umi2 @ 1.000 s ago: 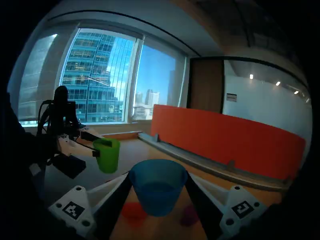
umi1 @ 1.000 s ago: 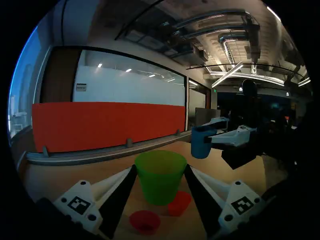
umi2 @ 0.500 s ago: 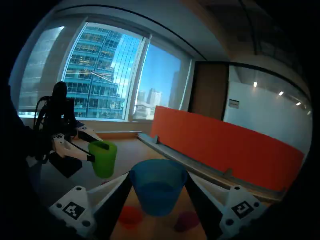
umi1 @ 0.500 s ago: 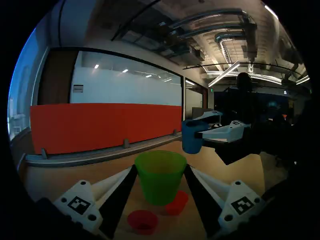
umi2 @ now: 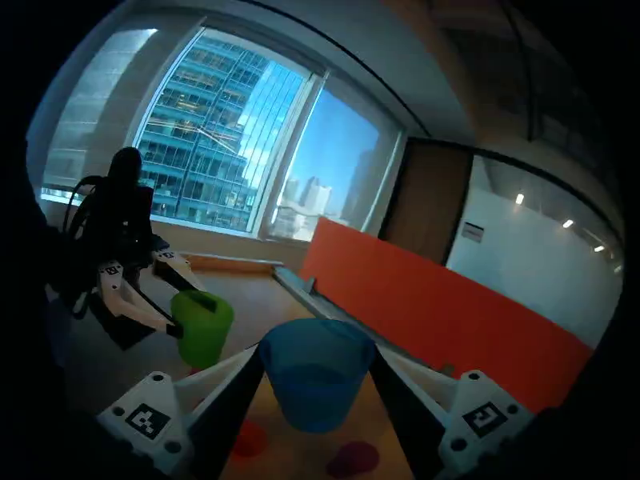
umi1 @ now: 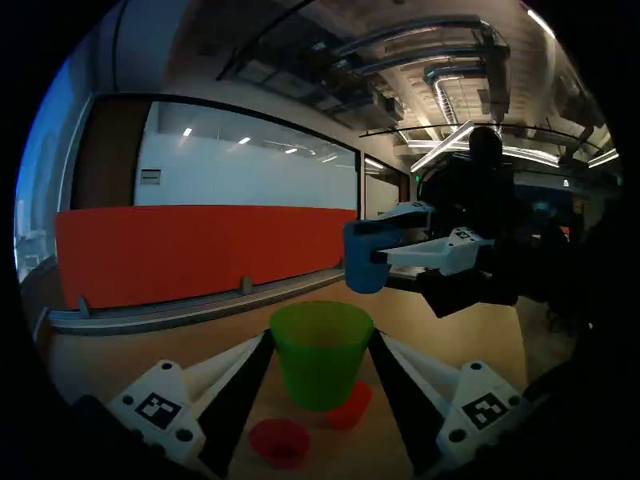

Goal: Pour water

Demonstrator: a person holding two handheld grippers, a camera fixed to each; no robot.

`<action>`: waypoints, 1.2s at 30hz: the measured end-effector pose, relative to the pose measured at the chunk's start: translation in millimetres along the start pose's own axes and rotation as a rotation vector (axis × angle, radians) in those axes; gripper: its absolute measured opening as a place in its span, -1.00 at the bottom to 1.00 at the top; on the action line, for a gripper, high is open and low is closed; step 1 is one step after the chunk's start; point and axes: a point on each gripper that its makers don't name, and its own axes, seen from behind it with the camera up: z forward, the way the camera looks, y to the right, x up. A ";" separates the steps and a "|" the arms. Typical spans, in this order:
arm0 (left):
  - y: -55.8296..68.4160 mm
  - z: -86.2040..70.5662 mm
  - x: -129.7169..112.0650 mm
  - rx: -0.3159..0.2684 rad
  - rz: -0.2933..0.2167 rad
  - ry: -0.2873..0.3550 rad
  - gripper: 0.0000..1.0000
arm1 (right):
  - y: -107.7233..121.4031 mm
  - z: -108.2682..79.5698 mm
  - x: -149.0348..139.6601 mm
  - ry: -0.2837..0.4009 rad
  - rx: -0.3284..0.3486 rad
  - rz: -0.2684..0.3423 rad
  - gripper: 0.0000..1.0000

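Plainly, the left gripper (umi1: pixel 322 346) has its two white fingers closed onto a translucent green plastic cup (umi1: pixel 321 376), one finger pressing each side of the wall just under the rim. The cup sits upright between them, lifted off the table; its inside is too dim to tell whether it holds anything.

The right gripper (umi2: pixel 316 362) is clamped the same way on a translucent blue plastic cup (umi2: pixel 316 400), and water (umi2: pixel 316 382) shows through the wall as a darker band filling the lower part.

In the left gripper view the blue cup hangs up and to the right of the green cup's rim, roughly upright, higher than it and clearly apart from it. In the right gripper view the green cup is off to the left, lower than the blue rim.

Below the green cup, on the pale wooden tabletop (umi1: pixel 120 352), lie a small red shallow dish (umi1: pixel 278 440) and an orange-red one (umi1: pixel 352 404), the latter partly hidden behind the cup's base.

An orange partition panel (umi1: pixel 200 248) runs along the table's far edge, and a tall window (umi2: pixel 216 152) looks onto glass towers.
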 end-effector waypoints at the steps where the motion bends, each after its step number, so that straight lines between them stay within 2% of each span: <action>1: 0.8 -0.1 0.2 -0.002 0.001 0.000 0.71 | -0.1 1.0 2.1 0.002 0.002 -0.008 0.83; 26: 10.8 1.8 3.1 -0.026 0.013 0.013 0.71 | 4.2 21.3 41.9 0.031 0.018 -0.241 0.82; 36: 15.5 2.9 1.3 -0.034 0.017 0.009 0.71 | 3.5 28.2 53.7 0.035 0.023 -0.360 0.82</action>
